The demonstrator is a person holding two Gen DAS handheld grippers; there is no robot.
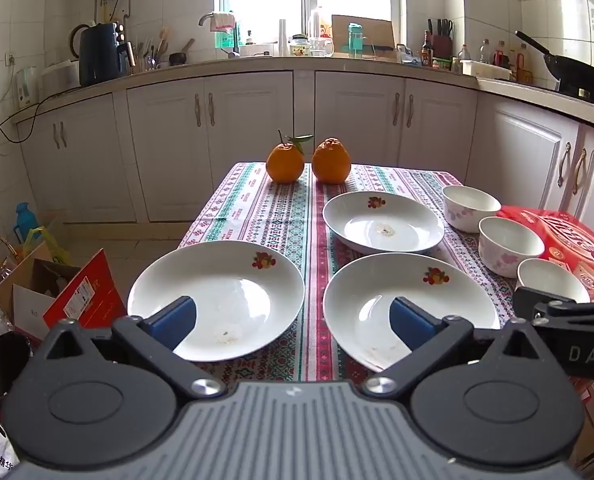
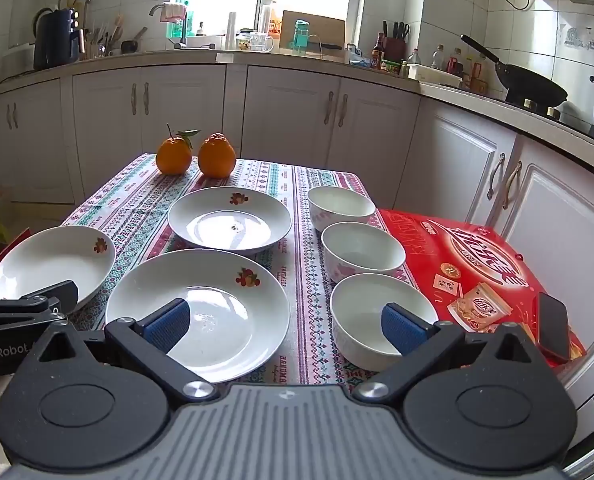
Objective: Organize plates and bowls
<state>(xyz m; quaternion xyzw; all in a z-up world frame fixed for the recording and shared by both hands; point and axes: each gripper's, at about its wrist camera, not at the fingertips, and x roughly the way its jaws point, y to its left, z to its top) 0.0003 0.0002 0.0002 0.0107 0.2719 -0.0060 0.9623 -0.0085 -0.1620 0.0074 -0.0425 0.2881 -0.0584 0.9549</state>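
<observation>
A table covered by a patterned tablecloth point(image 1: 281, 216) carries 3 white plates and 3 white bowls. The left plate point(image 1: 217, 296) lies near the table's left edge, the near plate point(image 2: 201, 312) sits toward the near edge just right of it, and the far plate point(image 2: 229, 220) rests around the middle. The bowls form a line along the right side: the far bowl point(image 2: 340, 204), the middle bowl point(image 2: 363, 250) and the near bowl point(image 2: 377, 316), each just beside the next. 2 oranges point(image 1: 309, 160) stand at the far edge. A red box point(image 2: 477, 268) lies against the table's right edge with a phone point(image 2: 553, 326) on it. The left gripper point(image 1: 293, 320) hangs over the near edge, jaws spread wide and empty. The right gripper point(image 2: 287, 324) hangs likewise, wide and holding nothing.
</observation>
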